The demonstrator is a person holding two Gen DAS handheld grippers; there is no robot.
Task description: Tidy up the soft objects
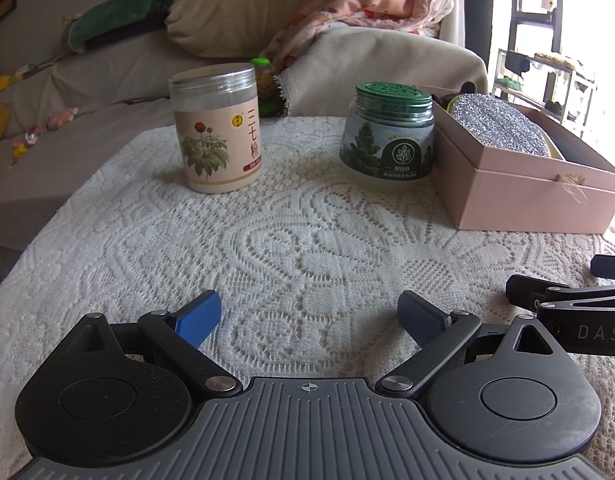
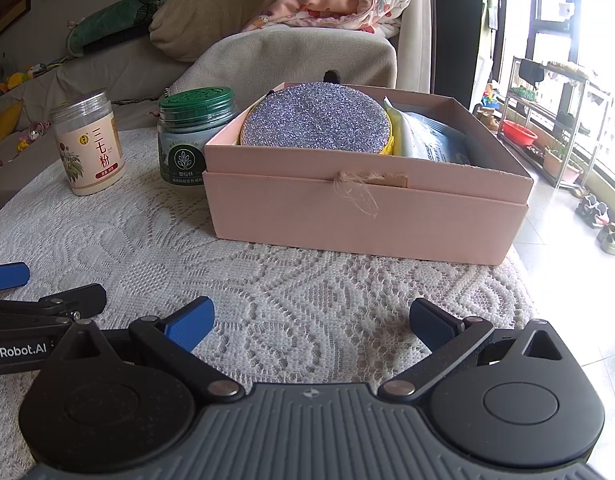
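Note:
An open pink box [image 2: 367, 208] stands on the lace-covered table [image 2: 307, 300]; inside it lie a round silver glitter pad [image 2: 315, 120], something yellow under it, and a pale blue packet [image 2: 435, 140]. The same pink box [image 1: 539, 196] sits at the right of the left wrist view, with the glitter pad [image 1: 503, 124] showing. My left gripper [image 1: 309, 316] is open over bare lace, nothing between its blue pads. My right gripper [image 2: 311, 322] is open too, a short way in front of the box. The two grippers hang side by side, low over the table.
A tall jar with a flower label [image 1: 217, 128] and a green-lidded jar [image 1: 389, 132] stand at the table's far side, left of the box. Behind is a sofa with a beige cushion [image 1: 231, 16], a green plush toy [image 1: 123, 8] and a pink blanket [image 1: 367, 4]. Floor and a shelf rack [image 2: 547, 120] lie to the right.

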